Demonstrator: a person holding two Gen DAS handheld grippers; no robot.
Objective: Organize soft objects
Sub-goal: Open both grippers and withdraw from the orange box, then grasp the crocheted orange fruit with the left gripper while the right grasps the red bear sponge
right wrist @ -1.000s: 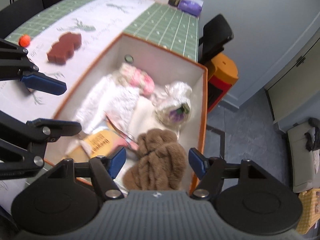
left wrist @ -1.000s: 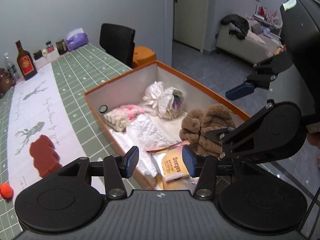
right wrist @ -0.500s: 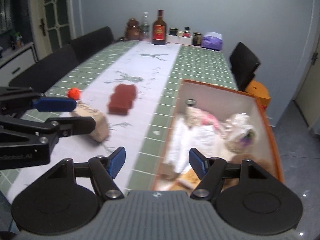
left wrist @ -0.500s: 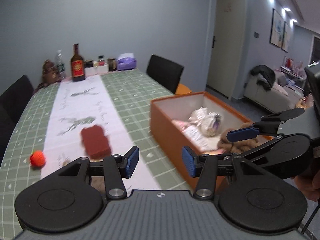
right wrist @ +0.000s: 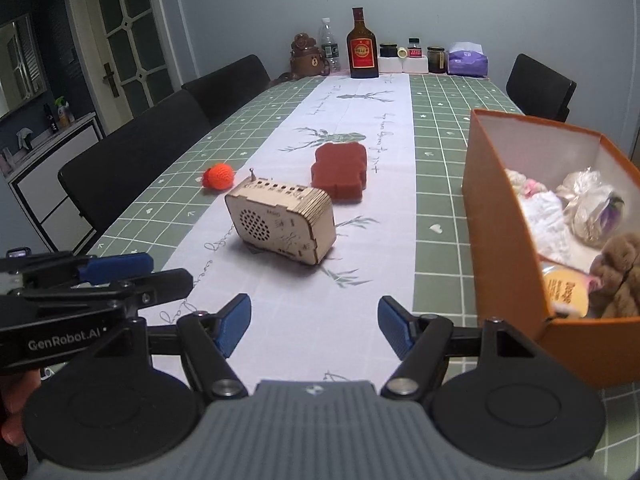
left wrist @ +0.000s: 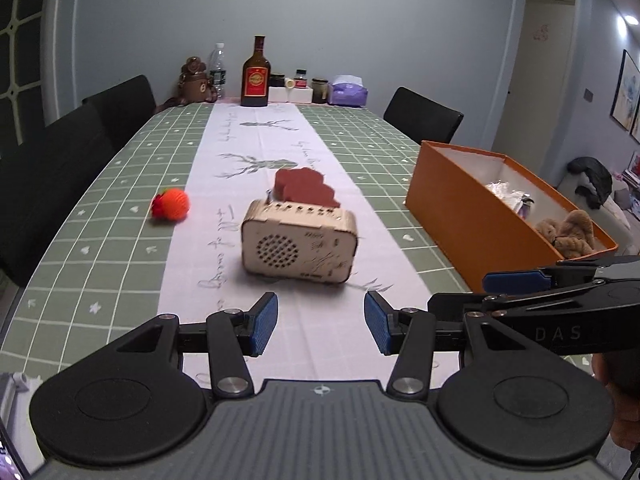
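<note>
An orange box (left wrist: 460, 204) (right wrist: 504, 232) stands at the table's right edge and holds soft things: a brown plush (right wrist: 620, 272), white cloth (right wrist: 548, 220), a crinkly bag (right wrist: 592, 208) and a yellow packet (right wrist: 564, 292). On the white runner lie a dark red sponge (left wrist: 306, 186) (right wrist: 340, 172) and an orange knitted ball (left wrist: 172, 204) (right wrist: 218, 176). A wooden radio (left wrist: 298, 244) (right wrist: 282, 224) stands in front of the sponge. My left gripper (left wrist: 320, 324) and my right gripper (right wrist: 314, 326) are both open and empty, hovering short of the radio.
A dark bottle (left wrist: 256, 76), a water bottle (left wrist: 218, 64), a brown bear jar (left wrist: 196, 80), small jars and a purple tissue pack (left wrist: 348, 90) line the table's far end. Black chairs (right wrist: 152, 152) stand along the left side, one (left wrist: 424, 116) at the far right.
Both grippers have pulled back out of the orange box and swung left, now facing the table centre with the radio, sponge and ball. Both stay open and empty.
</note>
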